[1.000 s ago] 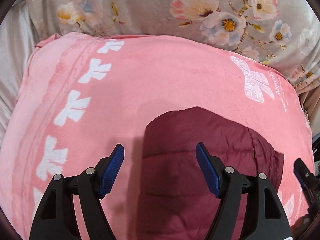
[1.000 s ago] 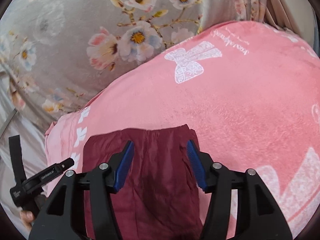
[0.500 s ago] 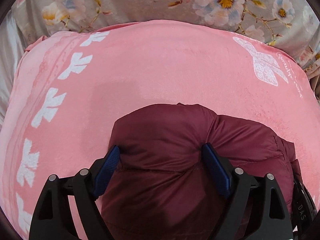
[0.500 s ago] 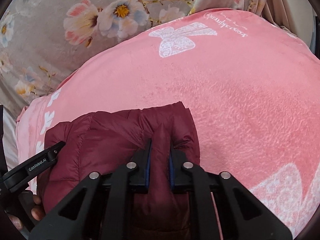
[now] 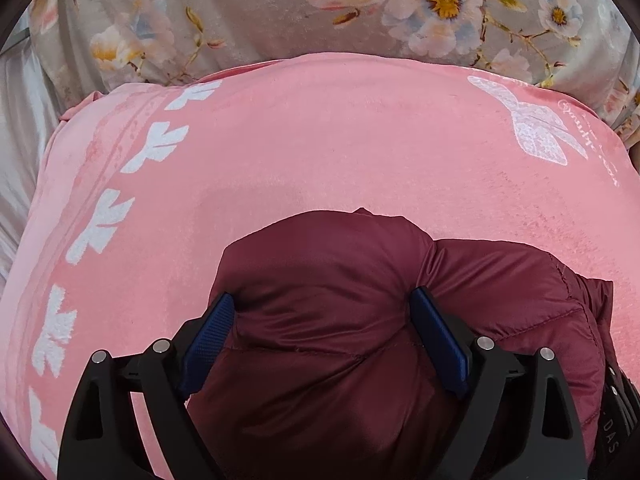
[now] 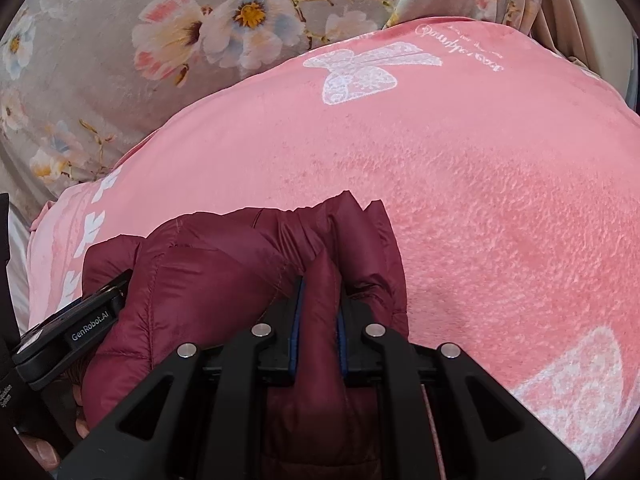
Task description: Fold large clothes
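- Since a second ago, the maroon puffer jacket (image 5: pixel 328 320) has bunched up from flat into a puffy mound, and the right gripper (image 6: pixel 318 320) has closed from spread to pinching a raised fold of it.
- Left gripper (image 5: pixel 320 332) straddles the mound, jaws spread wide, blue pads (image 5: pixel 210 334) touching the fabric on both sides.
- Jacket lies at the near edge of the pink blanket (image 6: pixel 480 200), long axis running left-right between the grippers.
- Bare blanket lies beyond, bordered by a floral sheet (image 5: pixel 260 12).

Glossy quilted jacket (image 5: pixel 328 280) lies on plush blanket (image 5: pixel 320 132).
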Demonstrator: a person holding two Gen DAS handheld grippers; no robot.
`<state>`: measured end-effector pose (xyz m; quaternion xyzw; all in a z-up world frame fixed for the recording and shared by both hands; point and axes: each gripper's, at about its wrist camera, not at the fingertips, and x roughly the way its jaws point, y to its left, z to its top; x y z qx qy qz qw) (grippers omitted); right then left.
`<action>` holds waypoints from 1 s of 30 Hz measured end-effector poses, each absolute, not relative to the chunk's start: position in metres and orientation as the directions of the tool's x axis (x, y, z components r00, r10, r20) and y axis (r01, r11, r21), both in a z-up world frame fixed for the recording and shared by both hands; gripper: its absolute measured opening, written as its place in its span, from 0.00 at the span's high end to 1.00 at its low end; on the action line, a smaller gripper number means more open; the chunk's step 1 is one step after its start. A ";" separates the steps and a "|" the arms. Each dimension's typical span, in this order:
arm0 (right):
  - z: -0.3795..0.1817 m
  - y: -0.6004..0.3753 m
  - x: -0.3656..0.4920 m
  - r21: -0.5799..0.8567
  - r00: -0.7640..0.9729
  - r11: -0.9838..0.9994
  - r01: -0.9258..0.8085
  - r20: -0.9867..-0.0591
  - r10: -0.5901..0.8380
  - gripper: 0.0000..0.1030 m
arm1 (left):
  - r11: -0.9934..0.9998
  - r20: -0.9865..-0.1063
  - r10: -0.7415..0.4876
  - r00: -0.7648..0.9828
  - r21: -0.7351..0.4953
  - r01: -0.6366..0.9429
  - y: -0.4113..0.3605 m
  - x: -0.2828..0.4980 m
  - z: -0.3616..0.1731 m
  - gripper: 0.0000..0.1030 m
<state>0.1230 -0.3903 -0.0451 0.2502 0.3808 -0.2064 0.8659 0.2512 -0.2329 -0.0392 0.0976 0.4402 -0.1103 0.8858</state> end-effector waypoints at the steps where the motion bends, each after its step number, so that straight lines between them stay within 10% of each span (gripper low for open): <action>1: -0.046 -0.390 0.123 0.276 0.625 0.790 0.548 -0.762 -0.167 0.89 | 0.957 -0.800 -0.110 0.590 0.076 0.281 -0.233 0.251 -0.040 0.14; 30: -0.047 -0.389 0.124 0.281 0.632 0.789 0.546 -0.756 -0.169 0.89 | 0.956 -0.784 -0.095 0.614 0.099 0.275 -0.238 0.252 -0.042 0.13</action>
